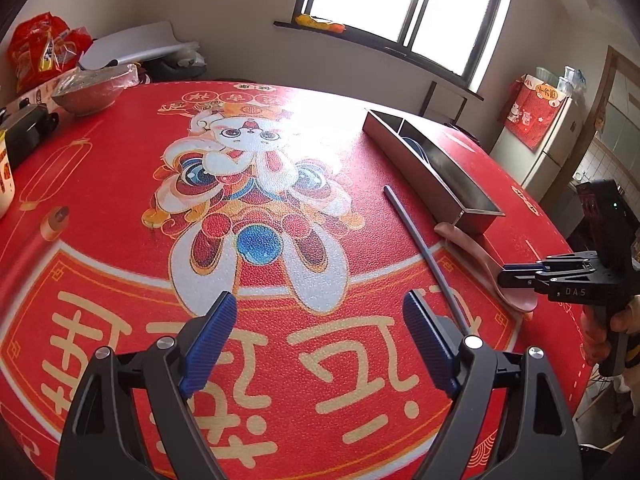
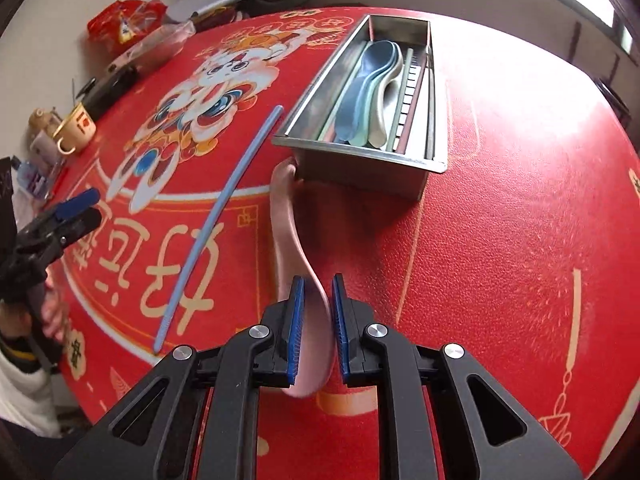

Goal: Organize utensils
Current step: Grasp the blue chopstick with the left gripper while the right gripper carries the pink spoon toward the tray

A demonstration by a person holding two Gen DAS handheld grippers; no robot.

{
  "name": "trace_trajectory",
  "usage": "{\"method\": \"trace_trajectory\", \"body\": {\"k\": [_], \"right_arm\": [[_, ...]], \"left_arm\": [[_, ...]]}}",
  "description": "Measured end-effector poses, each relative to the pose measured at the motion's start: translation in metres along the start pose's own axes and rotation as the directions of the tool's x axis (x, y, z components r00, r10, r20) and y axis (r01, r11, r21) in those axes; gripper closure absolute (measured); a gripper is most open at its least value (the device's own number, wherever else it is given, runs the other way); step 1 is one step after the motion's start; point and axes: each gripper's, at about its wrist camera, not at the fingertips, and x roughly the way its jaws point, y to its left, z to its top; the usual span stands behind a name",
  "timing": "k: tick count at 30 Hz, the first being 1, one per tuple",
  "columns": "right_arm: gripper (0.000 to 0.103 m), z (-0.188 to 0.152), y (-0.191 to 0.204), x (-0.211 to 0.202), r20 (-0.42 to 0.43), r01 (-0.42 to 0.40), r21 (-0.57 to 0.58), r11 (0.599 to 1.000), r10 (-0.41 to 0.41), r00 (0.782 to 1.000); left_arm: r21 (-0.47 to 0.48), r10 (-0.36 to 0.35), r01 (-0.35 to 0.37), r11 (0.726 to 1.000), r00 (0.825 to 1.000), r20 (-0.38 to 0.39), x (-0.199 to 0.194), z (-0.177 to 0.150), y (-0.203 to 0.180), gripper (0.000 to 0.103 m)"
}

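Observation:
A pink spoon (image 2: 284, 216) lies on the red tablecloth, its handle tip touching the near end of a steel tray (image 2: 360, 152). My right gripper (image 2: 318, 280) is shut on the spoon's bowl end, one blue pad on each side. A single blue chopstick (image 2: 224, 208) lies to the left of the spoon. Blue, green and white spoons (image 2: 360, 88) are stacked in the tray beside some chopsticks. In the left wrist view my left gripper (image 1: 320, 300) hangs open over the cloth, nothing between its fingers. The chopstick (image 1: 424, 248), spoon (image 1: 472, 248), tray (image 1: 440, 184) and right gripper (image 1: 504, 276) are on its right.
A covered bowl (image 1: 88, 96), a red snack bag (image 1: 40, 48) and a black box (image 1: 28, 132) crowd the far left of the table. A mug (image 2: 76, 132) stands near that edge. A white fridge (image 1: 548, 140) stands beyond the table's right edge.

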Motion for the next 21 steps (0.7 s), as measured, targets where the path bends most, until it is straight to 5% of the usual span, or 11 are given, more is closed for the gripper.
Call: {"method": "trace_trajectory", "body": {"k": [7,14,21], "right_arm": [[0.092,-0.002,0.001,-0.002,0.030,-0.007,-0.060,0.998,0.009,0.999],[0.097,-0.014,-0.008,-0.008,0.096,-0.063,-0.046,0.997,0.068,0.993],[0.097,-0.021,-0.015,-0.008,0.141,-0.107,-0.042,0.993,0.112,0.984]], "left_arm": [[0.062,0.026,-0.024,0.998,0.999,-0.046,0.006,0.009,-0.016,0.041],[0.089,-0.063,0.072,0.993,0.993,-0.100,0.026,0.023,-0.063,0.064],[0.099,-0.037,0.056,0.994,0.982,-0.186,0.067,0.026,-0.101,0.074]]}}
